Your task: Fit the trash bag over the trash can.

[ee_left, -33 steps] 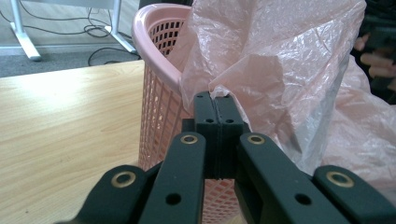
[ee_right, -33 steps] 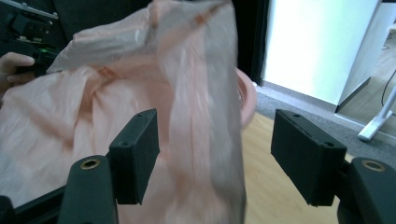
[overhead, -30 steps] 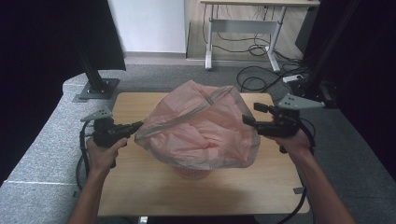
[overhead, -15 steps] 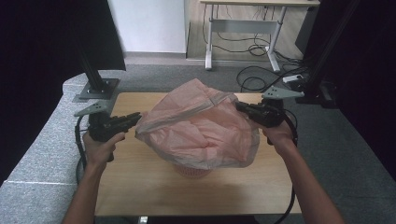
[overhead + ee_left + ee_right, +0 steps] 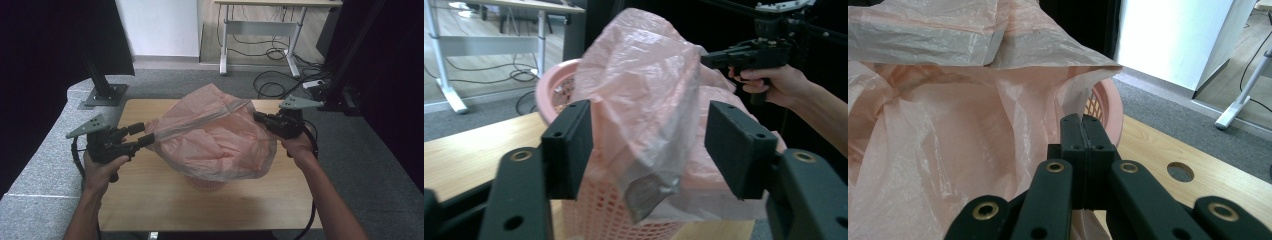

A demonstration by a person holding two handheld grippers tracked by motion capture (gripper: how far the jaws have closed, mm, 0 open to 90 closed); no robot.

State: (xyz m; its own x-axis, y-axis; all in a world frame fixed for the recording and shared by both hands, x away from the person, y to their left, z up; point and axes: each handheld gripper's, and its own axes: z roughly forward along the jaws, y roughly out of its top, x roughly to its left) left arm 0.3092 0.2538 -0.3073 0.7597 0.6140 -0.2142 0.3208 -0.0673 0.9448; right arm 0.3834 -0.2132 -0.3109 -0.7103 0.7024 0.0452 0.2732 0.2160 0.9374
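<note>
1. Plastic bag [image 5: 215, 135]: translucent pale pink, with a greyish-pink folded band along its stretched upper edge.
2. Basket [image 5: 594, 210]: solid pink, its wall patterned with a lattice of small square openings; its rim [image 5: 1110, 112] is plain pink.
3. Left gripper [image 5: 142, 135] and right gripper [image 5: 257, 117]: matte black, each topped by a grey 3-cornered plate; brass-coloured rings mark the jaw pivots.
4. Table [image 5: 150, 200]: light wood grain, pale tan.
5. Floor covering [image 5: 45, 165]: speckled grey.
6. Desk frame [image 5: 260, 27]: white legs, black cables beneath.
</note>
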